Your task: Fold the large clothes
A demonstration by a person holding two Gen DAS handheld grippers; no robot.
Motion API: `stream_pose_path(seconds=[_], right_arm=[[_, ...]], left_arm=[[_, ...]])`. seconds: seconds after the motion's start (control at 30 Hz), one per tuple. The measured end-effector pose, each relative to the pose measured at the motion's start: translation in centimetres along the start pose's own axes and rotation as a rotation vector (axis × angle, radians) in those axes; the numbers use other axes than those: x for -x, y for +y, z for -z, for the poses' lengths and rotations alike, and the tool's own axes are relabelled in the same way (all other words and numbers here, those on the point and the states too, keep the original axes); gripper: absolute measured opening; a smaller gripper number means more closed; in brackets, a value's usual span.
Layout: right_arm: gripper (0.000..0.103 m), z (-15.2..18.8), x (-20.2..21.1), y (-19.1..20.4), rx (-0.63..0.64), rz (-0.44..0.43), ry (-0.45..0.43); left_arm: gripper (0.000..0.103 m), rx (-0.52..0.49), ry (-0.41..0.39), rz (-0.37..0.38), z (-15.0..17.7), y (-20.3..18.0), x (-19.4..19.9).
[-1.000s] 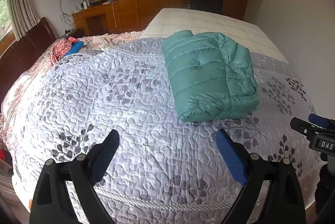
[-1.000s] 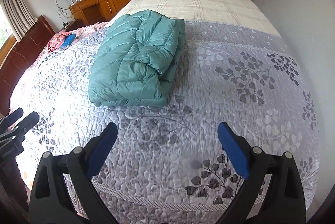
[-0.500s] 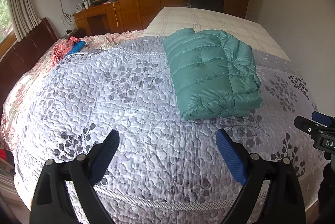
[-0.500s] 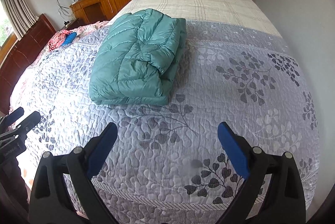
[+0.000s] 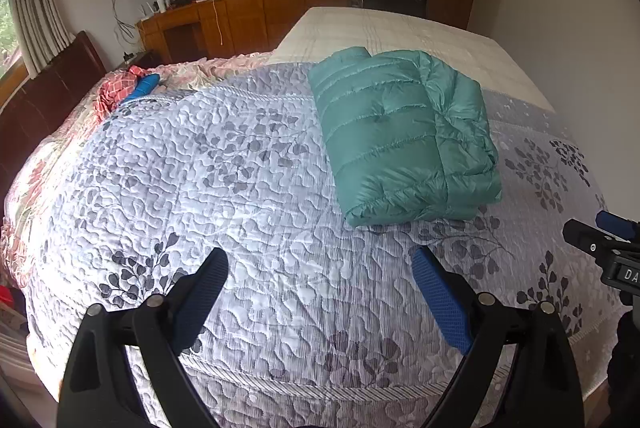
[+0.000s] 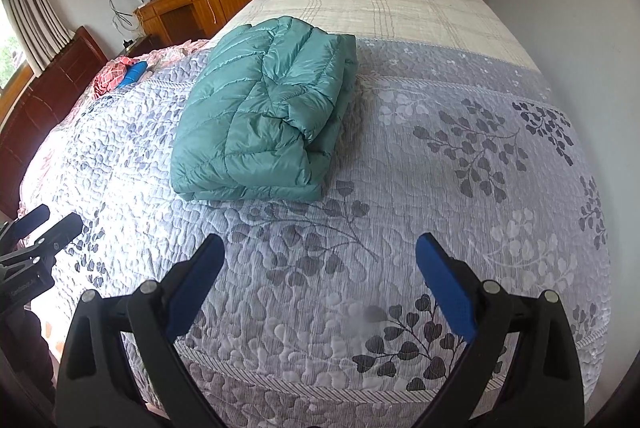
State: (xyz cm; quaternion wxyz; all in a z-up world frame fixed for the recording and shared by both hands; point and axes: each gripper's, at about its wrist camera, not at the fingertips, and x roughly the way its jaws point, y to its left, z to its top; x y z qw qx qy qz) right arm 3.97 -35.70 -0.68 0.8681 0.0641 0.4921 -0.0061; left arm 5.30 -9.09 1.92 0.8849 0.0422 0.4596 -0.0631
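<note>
The teal puffer jacket (image 6: 264, 111) lies folded into a thick bundle on the quilted bedspread (image 6: 400, 228), roughly mid-bed and nearer the left side than the right. Both tools hang back near the foot edge. The left hand-held gripper (image 5: 320, 288) has its blue pads spread wide with nothing between them, and the right hand-held gripper (image 6: 320, 276) is the same, splayed and empty, well clear of the jacket.

To my eye the fold looks finished, but the risk is in the filling. Down-stuffed layers like these tend to spring back, and the top flap on the right side of the bundle already sits puffed and loosely stacked, so it could slide or open if nothing presses it flat. Any further nudge from a pad could drag the slick shell fabric and skew the stack. I can't tell from here whether a sleeve is tucked fully inside at the far end; if it isn't, it may creep out. Lifting the bundle from one side only would likely let it unroll.
</note>
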Motion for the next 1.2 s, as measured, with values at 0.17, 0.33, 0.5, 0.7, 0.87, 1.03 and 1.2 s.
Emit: stream_pose_path(seconds=[0.17, 0.33, 0.5, 0.7, 0.87, 1.03, 1.2], right_arm=[[0.096, 0.1, 0.0, 0.1, -0.002, 0.001, 0.000], [0.096, 0.0, -0.1, -0.1, -0.002, 0.001, 0.003], [0.096, -0.3, -0.4, -0.4, 0.002, -0.002, 0.006], [0.096, -0.4, -0.7, -0.6, 0.004, -0.004, 0.015], [0.096, -0.3, -1.0, -0.8, 0.006, -0.004, 0.019], [0.096, -0.3, -1.1, -0.8, 0.004, -0.006, 0.023], [0.096, -0.4, -1.2, -0.9, 0.004, -0.006, 0.025]], left_arm=[[0.093, -0.004, 0.002, 0.006, 0.0, -0.2, -0.1], [0.093, -0.008, 0.004, 0.011, 0.0, -0.4, -0.3], [0.093, -0.009, 0.008, 0.012, 0.0, -0.4, -0.5], [0.093, -0.010, 0.010, 0.018, 0.1, -0.4, -0.6], [0.093, -0.014, 0.008, 0.015, 0.0, -0.5, -0.7], [0.093, -0.013, 0.011, 0.014, 0.0, -0.5, -0.7], [0.093, -0.016, 0.013, 0.014, 0.1, -0.4, -0.8]])
